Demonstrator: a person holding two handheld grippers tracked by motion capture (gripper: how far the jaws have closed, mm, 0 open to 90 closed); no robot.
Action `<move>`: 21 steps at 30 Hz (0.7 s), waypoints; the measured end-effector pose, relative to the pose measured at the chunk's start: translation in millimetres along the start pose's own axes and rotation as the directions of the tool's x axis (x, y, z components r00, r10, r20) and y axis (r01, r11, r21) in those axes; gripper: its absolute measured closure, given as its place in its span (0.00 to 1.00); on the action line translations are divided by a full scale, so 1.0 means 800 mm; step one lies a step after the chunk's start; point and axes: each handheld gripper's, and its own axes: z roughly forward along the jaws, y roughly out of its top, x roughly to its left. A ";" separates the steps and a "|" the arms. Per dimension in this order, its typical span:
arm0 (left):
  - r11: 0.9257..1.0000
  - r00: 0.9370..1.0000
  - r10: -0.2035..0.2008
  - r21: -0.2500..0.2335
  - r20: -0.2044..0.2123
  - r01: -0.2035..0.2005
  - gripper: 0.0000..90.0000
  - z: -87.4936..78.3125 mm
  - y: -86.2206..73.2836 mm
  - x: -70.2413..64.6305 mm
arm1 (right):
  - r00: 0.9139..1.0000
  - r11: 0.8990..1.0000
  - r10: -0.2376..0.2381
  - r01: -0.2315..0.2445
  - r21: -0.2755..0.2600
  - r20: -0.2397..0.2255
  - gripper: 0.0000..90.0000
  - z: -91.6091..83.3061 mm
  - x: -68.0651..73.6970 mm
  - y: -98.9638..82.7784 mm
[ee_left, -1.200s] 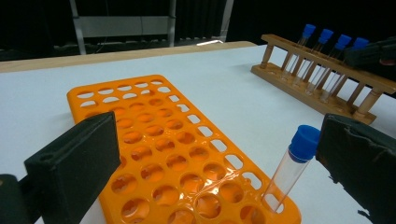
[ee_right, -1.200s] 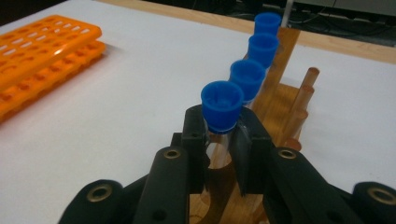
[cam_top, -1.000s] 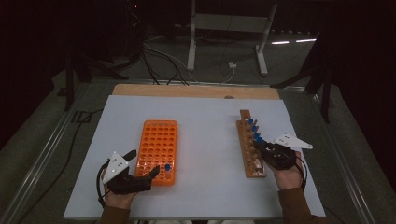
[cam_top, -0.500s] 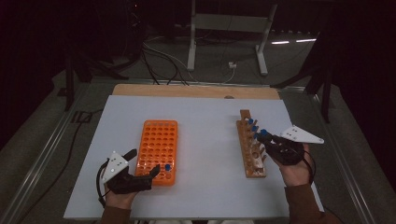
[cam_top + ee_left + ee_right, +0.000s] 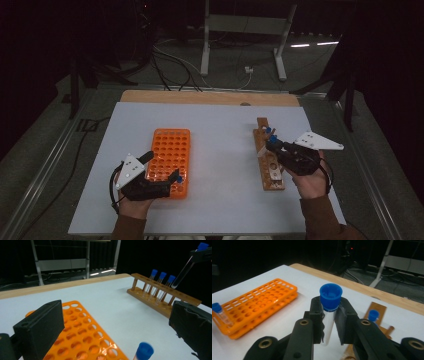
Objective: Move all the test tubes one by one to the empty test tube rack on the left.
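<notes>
1. The left gripper (image 5: 161, 169) is sitting with jaws spread wide at the orange rack (image 5: 170, 150) on the table (image 5: 220, 125).
2. The right gripper (image 5: 271, 145) is clamping a blue-capped tube (image 5: 329, 312) above the wooden rack (image 5: 267, 165).

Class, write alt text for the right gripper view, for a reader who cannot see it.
The right gripper clamps a clear test tube with a blue cap upright between its black jaws, above a white table. An orange rack lies at left, one capped tube at its near end; a wooden rack sits at right.
</notes>
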 end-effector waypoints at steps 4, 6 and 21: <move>1.000 1.000 0.006 -0.002 0.011 -0.006 0.01 0.005 0.007 -0.006 | 1.000 1.000 -0.005 0.005 0.002 -0.025 0.86 0.006 0.010 0.005; 1.000 1.000 0.009 0.009 0.015 -0.009 0.01 0.009 0.010 -0.008 | 0.999 1.000 -0.006 0.006 0.003 -0.034 0.86 0.008 0.012 0.007; 1.000 0.998 0.026 0.016 0.049 -0.027 0.02 0.025 0.023 -0.023 | 0.991 0.997 -0.058 0.063 0.039 -0.124 0.85 0.038 0.053 0.019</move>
